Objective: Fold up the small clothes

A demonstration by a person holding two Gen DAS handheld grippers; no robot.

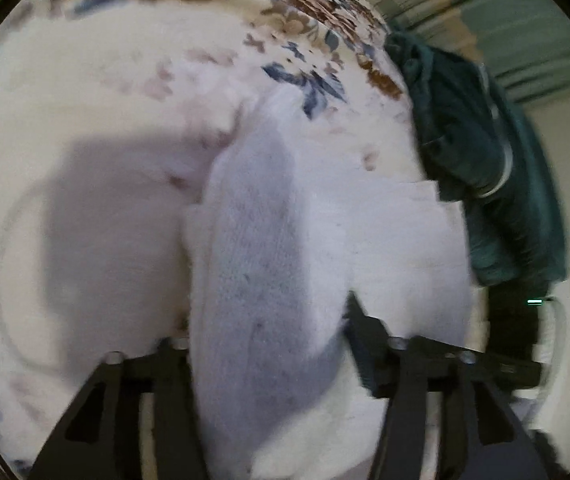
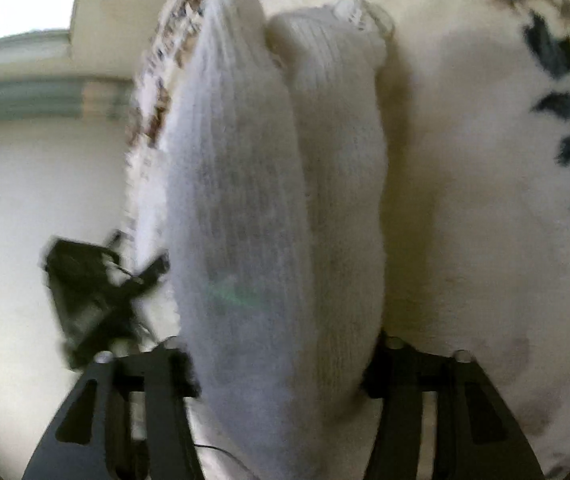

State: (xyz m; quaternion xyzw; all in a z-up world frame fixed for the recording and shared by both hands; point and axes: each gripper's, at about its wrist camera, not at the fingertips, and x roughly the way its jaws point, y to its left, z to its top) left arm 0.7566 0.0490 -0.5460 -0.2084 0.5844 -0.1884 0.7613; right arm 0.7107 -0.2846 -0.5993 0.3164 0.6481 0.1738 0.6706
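Your left gripper (image 1: 269, 344) stands partly open with a white sock (image 1: 257, 264) running up between its fingers; whether the pads press on it you cannot tell. The sock lies on the floral blanket (image 1: 85, 120), a dark green garment (image 1: 477, 152) heaped right of it. Your right gripper (image 2: 281, 352), also partly open, straddles white socks (image 2: 245, 200) near the blanket's edge.
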